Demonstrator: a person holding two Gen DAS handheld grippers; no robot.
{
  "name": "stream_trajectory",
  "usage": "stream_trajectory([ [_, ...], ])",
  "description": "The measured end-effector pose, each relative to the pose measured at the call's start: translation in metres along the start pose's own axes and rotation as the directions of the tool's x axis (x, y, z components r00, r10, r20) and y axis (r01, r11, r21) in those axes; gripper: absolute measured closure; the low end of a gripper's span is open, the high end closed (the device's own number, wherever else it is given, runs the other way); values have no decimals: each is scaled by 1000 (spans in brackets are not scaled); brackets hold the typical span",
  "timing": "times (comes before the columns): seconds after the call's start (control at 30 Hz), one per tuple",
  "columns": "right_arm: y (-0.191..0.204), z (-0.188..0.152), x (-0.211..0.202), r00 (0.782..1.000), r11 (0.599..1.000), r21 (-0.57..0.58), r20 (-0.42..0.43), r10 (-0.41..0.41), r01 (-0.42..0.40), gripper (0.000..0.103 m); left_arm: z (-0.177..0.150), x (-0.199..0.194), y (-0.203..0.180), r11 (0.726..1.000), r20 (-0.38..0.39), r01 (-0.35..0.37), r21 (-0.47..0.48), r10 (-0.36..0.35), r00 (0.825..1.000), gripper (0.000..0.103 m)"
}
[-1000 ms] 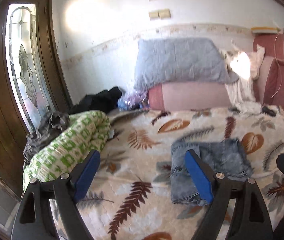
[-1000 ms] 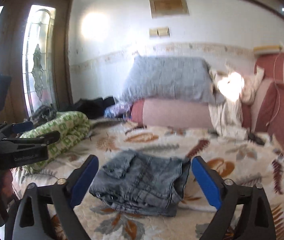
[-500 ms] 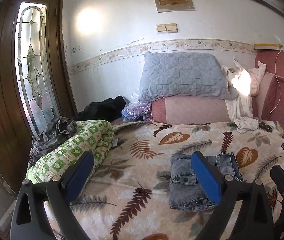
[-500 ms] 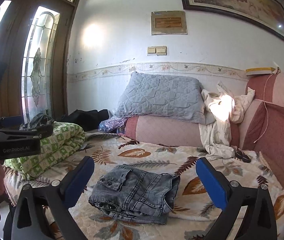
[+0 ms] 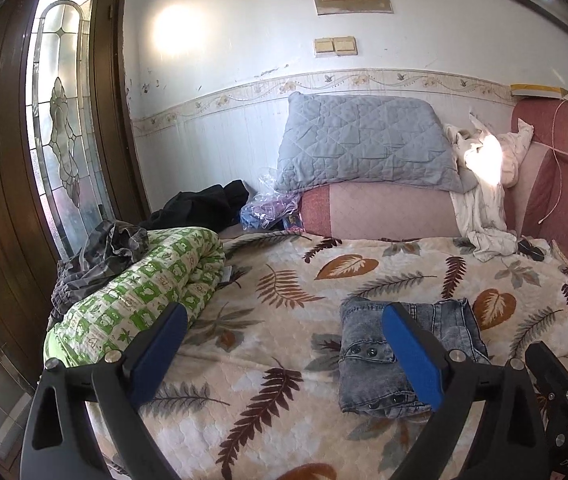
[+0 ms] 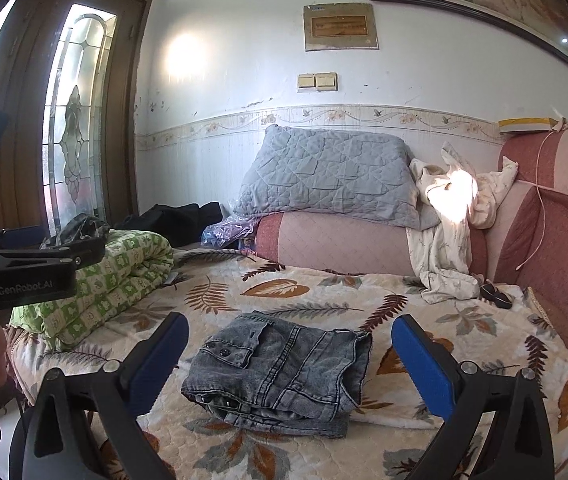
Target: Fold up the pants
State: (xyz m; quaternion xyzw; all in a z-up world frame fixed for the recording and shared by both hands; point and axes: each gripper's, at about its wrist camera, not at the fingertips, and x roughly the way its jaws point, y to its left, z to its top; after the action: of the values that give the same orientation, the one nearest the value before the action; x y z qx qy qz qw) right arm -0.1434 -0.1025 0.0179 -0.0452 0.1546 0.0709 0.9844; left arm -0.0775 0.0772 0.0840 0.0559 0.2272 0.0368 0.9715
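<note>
Lying folded on the leaf-print bedspread (image 6: 323,292): one pair of grey denim pants (image 6: 280,372), a compact stacked bundle, waistband and snaps turned toward you.

Your right gripper (image 6: 289,364): both blue-padded fingers (image 6: 423,368) spread wide, holding nothing. In the right wrist view the pants sit between the two fingers, nearer the left one, and beyond the tips; no pad touches the cloth.

Your left gripper (image 5: 284,356): fingers likewise wide apart and empty. In the left wrist view the pants (image 5: 367,364) lie off to the right side, behind the right-hand finger (image 5: 411,356), which crosses in front of the bundle. The gap between the fingers shows only bedspread (image 5: 260,340). You cannot tell from this view whether that finger touches the denim.

Other items on the bed, well apart from the pants:
- green-and-white rolled quilt (image 5: 140,296) along the left edge
- dark grey crumpled garment (image 5: 100,252) beside the quilt
- black clothing (image 5: 200,208) near the wall
- grey quilted pillow (image 6: 331,172) on a pink bolster (image 6: 335,240)
- cream garment (image 6: 447,232) draped over the bolster's right end

Left gripper body (image 6: 24,272) also shows at the left edge of the right wrist view.
</note>
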Motion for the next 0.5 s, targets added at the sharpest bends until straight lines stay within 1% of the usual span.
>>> stream_trajectory([
  [0.5, 21, 1, 12, 999, 998, -44, -18, 38, -38, 0, -4, 4, 17, 999, -7, 6, -38, -6, 1000, 5],
])
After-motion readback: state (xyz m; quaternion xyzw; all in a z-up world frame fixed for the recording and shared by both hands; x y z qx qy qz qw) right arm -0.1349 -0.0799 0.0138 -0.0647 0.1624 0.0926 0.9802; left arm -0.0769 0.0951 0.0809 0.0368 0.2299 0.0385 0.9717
